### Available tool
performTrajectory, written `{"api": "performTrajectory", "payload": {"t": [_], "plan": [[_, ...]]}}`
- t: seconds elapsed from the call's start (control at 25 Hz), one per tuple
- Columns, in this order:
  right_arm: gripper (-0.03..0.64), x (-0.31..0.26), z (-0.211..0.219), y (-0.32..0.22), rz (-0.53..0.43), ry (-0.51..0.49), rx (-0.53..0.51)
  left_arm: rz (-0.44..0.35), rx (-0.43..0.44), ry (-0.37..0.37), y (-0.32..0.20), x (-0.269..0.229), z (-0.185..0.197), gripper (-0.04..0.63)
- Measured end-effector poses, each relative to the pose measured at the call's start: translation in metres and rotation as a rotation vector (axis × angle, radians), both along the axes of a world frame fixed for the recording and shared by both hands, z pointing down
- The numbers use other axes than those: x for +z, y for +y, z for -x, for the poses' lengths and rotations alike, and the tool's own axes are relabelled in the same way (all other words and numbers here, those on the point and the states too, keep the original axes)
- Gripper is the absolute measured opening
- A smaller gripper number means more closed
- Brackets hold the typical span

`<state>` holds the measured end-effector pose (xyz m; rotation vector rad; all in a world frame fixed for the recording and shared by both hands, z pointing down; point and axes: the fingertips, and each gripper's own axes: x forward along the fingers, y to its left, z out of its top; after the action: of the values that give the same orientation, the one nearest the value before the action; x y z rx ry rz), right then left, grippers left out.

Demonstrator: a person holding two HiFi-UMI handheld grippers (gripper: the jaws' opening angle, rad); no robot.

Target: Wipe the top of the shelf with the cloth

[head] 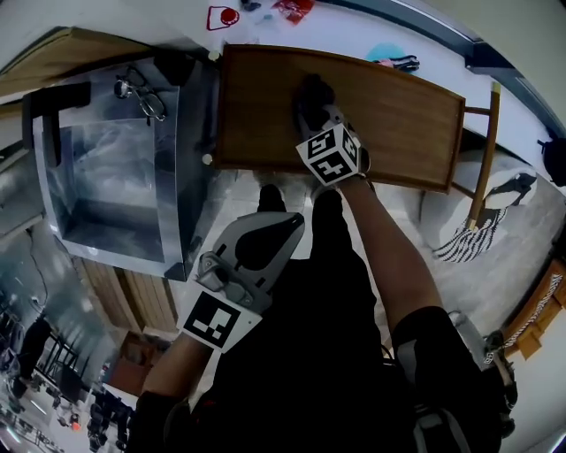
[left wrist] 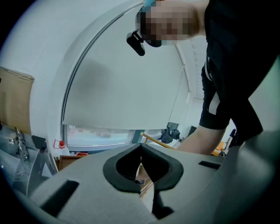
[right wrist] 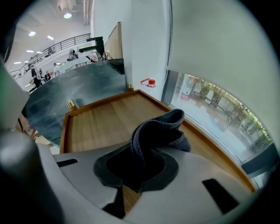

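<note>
The wooden shelf top (head: 398,124) lies ahead of me, a raised lip round its edge. My right gripper (head: 315,111) reaches over its near edge, shut on a dark grey cloth (head: 311,91). In the right gripper view the cloth (right wrist: 159,131) bunches up out of the right gripper (right wrist: 136,170), just above the shelf boards (right wrist: 98,122). My left gripper (head: 292,224) hangs lower, near my body and off the shelf, shut with nothing in it. The left gripper view has the left gripper (left wrist: 141,153) tilted upward at the person's arm and the window.
A metal and glass cabinet (head: 115,168) stands against the shelf's left side, with spectacles (head: 146,102) on top. A white sill with a red item (head: 225,16) runs behind the shelf. At the right are a wooden rail (head: 485,150) and a striped bag (head: 473,234).
</note>
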<state>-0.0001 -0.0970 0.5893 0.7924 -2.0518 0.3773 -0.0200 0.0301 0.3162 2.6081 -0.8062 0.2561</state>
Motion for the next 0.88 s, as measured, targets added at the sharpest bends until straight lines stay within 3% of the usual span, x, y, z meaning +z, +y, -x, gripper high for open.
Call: {"api": "performTrajectory", "payload": {"t": [0.88], "plan": [[0.038,0.001,-0.237,0.025,0.014,0.072,0.304,0.003,0.23,-0.016,0.014,-0.003,-0.15,0.02]]}}
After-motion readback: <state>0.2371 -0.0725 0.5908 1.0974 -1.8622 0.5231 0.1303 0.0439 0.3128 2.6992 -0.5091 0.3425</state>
